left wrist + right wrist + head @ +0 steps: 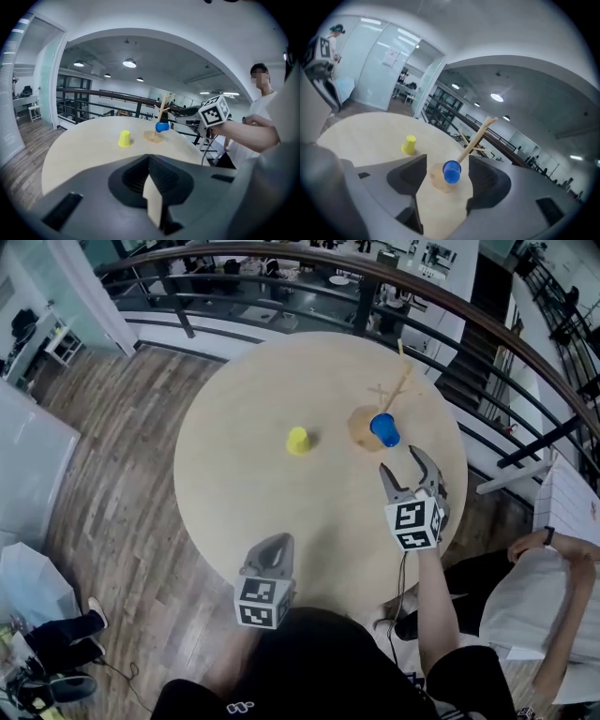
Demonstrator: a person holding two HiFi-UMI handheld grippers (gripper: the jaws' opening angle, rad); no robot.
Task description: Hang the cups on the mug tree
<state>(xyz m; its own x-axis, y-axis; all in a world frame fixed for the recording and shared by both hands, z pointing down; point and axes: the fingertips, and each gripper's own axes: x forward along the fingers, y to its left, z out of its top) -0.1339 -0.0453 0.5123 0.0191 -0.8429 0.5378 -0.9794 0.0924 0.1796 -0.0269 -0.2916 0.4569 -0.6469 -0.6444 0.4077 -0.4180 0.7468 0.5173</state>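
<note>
A blue cup (384, 430) hangs on a low branch of the wooden mug tree (397, 390), above the tree's round base (361, 427). My right gripper (411, 471) stands open just in front of the cup with nothing between its fingers; in the right gripper view the blue cup (451, 171) and the mug tree (476, 138) show beyond the spread jaws. A yellow cup (298, 440) stands upside down on the table to the left, also in view as the yellow cup (124, 138) and yellow cup (409, 145). My left gripper (269, 555) is shut and empty at the table's near edge.
The round pale wooden table (244, 484) stands beside a dark curved railing (309, 296). A person in a white top (548, 606) sits at the right, close to my right arm. Wooden floor lies to the left.
</note>
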